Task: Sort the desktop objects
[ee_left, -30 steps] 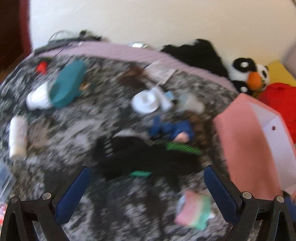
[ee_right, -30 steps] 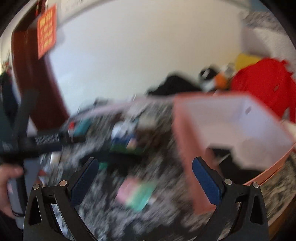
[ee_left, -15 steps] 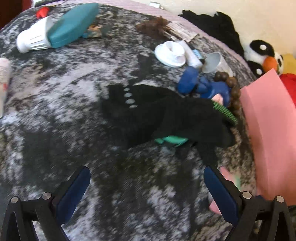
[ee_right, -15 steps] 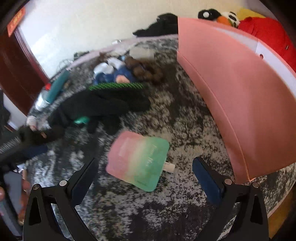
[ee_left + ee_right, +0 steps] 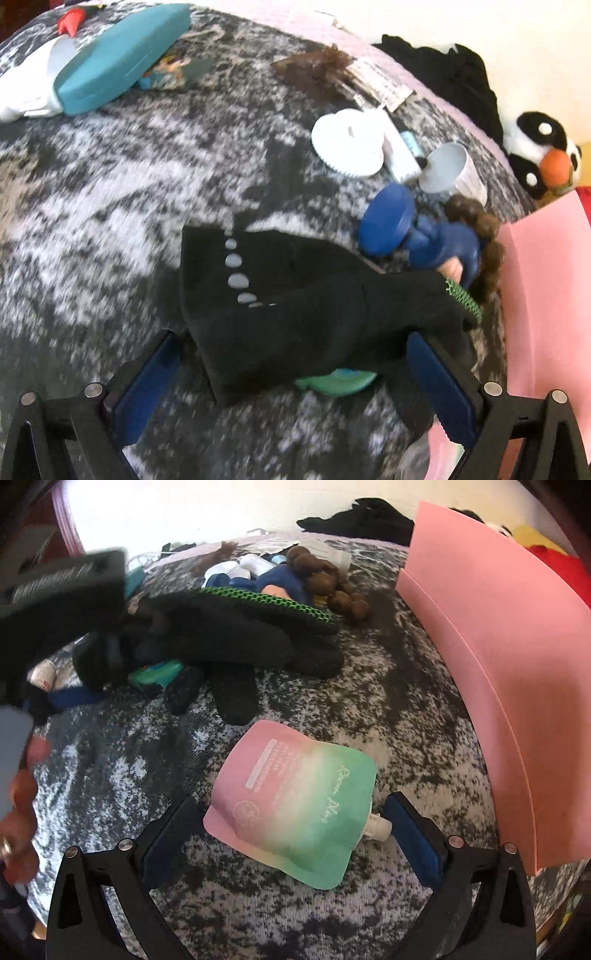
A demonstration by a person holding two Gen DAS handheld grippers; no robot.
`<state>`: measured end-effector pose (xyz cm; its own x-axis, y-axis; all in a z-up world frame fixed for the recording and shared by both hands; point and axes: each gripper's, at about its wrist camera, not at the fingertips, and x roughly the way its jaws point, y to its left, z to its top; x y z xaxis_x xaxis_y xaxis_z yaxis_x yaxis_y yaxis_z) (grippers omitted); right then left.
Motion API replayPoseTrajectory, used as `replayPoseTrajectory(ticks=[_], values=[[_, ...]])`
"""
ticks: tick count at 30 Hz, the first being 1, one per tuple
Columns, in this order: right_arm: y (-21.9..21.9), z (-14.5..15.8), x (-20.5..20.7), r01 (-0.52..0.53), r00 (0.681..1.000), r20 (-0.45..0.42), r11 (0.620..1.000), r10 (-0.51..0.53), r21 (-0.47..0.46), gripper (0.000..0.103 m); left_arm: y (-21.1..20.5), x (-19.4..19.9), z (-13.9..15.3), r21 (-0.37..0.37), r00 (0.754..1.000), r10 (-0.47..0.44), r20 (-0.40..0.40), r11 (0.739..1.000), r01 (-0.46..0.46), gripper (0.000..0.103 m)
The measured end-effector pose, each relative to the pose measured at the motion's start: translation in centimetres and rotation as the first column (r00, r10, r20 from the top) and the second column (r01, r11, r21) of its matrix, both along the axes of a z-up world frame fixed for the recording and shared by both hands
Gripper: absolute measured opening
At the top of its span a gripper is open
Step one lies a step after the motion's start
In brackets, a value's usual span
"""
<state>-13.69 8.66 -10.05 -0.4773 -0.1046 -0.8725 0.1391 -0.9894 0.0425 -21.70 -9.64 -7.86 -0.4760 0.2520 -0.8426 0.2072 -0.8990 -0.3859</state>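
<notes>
R gripper spread wide, pouch lying between the pads; long axis ~10-to-4, spout at 4 by the R pad; looks ready to close. L gripper also spread, empty, straddling black glove; pink bin at 2.

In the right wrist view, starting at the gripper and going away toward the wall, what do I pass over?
Right gripper → pink-and-green spout pouch → black glove with its green mesh cuff → brown bead string → dark clothing by the wall.
</notes>
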Motion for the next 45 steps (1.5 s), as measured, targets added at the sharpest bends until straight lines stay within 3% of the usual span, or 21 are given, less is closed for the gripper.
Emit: replayPoseTrajectory(ticks=[9, 10, 13, 18, 21, 23, 26, 39, 40, 42, 43, 45], values=[[0.3, 0.1, -0.7, -0.003, 1.0, -0.012, 1.0, 0.003, -0.018, 0.101, 1.4, -2.0, -0.3, -0.098, 0.999, -0.026, -0.022, 0.995, 0.024, 0.101], [0.4, 0.2, -0.7, 0.001, 1.0, -0.018, 1.0, -0.002, -0.012, 0.095, 1.5, -2.0, -0.4, -0.099, 0.999, -0.034, -0.027, 0.995, 0.031, 0.096], [0.6, 0.4, -0.6, 0.001, 1.0, -0.021, 1.0, -0.001, -0.013, 0.094, 1.8, -2.2, -0.4, -0.082, 0.996, -0.076, -0.044, 0.994, 0.072, 0.075], [0.8, 0.6, -0.4, -0.001, 1.0, -0.021, 1.0, 0.001, -0.018, 0.094, 2.4, -2.1, -0.2, -0.059, 0.99, -0.128, -0.063, 0.99, 0.125, 0.051], [0.5, 0.6, -0.7, 0.0, 1.0, -0.021, 1.0, 0.0, -0.017, 0.094, 2.2, -2.0, -0.1, -0.041, 0.991, -0.116, -0.066, 0.993, 0.114, 0.045], [0.2, 0.6, -1.2, 0.0, 1.0, -0.021, 1.0, 0.0, -0.015, 0.094, 1.8, -1.8, 0.1, -0.024, 0.993, -0.098, -0.07, 0.995, 0.096, 0.036], [0.2, 0.7, -0.5, 0.006, 1.0, -0.021, 1.0, -0.006, -0.014, 0.094, 1.5, -1.5, 0.7, -0.024, 0.994, -0.074, -0.084, 0.997, 0.072, 0.011], [0.7, 1.1, -0.4, 0.008, 1.0, -0.028, 0.999, -0.009, -0.048, 0.092, 0.3, 1.4, 4.0, -0.047, 0.991, -0.043, -0.123, 0.998, 0.037, 0.01], [0.7, 1.4, -0.3, 0.005, 0.999, -0.033, 0.999, -0.007, -0.054, 0.091, 0.1, 1.7, 4.4, -0.052, 0.991, -0.039, -0.127, 0.998, 0.033, 0.01], [0.5, 2.2, 0.3, -0.016, 0.998, -0.059, 0.998, 0.012, -0.067, 0.05, -0.1, 2.4, 5.0, -0.06, 0.99, -0.032, -0.135, 0.998, 0.024, 0.01], [0.0, 3.1, 0.8, -0.03, 0.994, -0.103, 0.999, 0.026, -0.04, 0.04, -0.3, 2.7, 5.4, -0.063, 0.99, -0.03, -0.141, 0.998, 0.021, 0.01], [-0.9, 4.1, 1.7, -0.057, 0.985, -0.162, 0.998, 0.058, 0.01, 0.034, -0.6, 3.6, 6.4, -0.074, 0.987, -0.025, -0.158, 0.997, 0.014, 0.01]])
